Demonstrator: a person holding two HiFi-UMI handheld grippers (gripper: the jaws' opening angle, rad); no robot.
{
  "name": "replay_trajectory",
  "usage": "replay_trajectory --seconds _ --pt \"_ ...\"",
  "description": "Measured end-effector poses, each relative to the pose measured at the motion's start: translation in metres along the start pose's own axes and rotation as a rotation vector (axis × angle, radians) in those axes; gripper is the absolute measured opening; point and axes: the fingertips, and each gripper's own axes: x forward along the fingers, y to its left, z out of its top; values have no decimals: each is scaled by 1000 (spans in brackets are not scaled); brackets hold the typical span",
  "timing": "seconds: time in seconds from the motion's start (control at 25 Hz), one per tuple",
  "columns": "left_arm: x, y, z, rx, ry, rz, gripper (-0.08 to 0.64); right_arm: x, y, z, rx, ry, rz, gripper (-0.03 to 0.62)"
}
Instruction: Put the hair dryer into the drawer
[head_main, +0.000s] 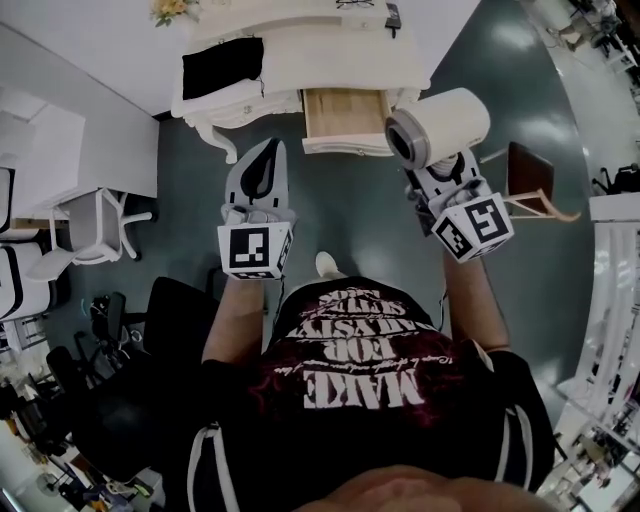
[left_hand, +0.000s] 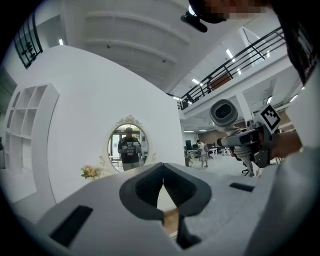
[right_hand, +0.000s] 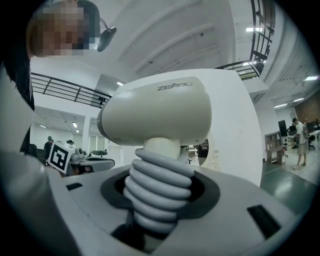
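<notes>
Dryer (right_hand: 155, 112) sits clamped in my right tongs (right_hand: 160, 187) near the open drawer (head_main: 345, 118), left tongs (left_hand: 162, 175) closed empty, so I should carry it level and lower it gently inside.

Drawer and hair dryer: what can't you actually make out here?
- Drawer, head view: right front corner hidden by the hair dryer.
- Handle end, right gripper view: buried inside the right tool.
- Drawer, left gripper view: only a wooden sliver shows past the shut left tool.

Cream hair dryer (head_main: 440, 125), grey ribbed handle clamped in the right gripper (head_main: 437, 176), near the open, apparently wood-lined drawer (head_main: 345, 120).
</notes>
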Motion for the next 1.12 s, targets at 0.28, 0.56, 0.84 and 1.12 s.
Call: replay_trajectory --seconds 0.28,0.56,0.84,1.12 --pt "7 12 -2 -11 -16 -36 5 7 3 1 7 16 -30 199" --pt "3 25 -9 -48 -19 -23 5 4 12 -2 2 49 -39 199" --pt "-3 21 -6 -50 -28 -14 5 -5 18 -6 10 56 -20 199" --pt "-2 17 -5 -50 -20 -1 5 -3 12 2 35 36 4 199"
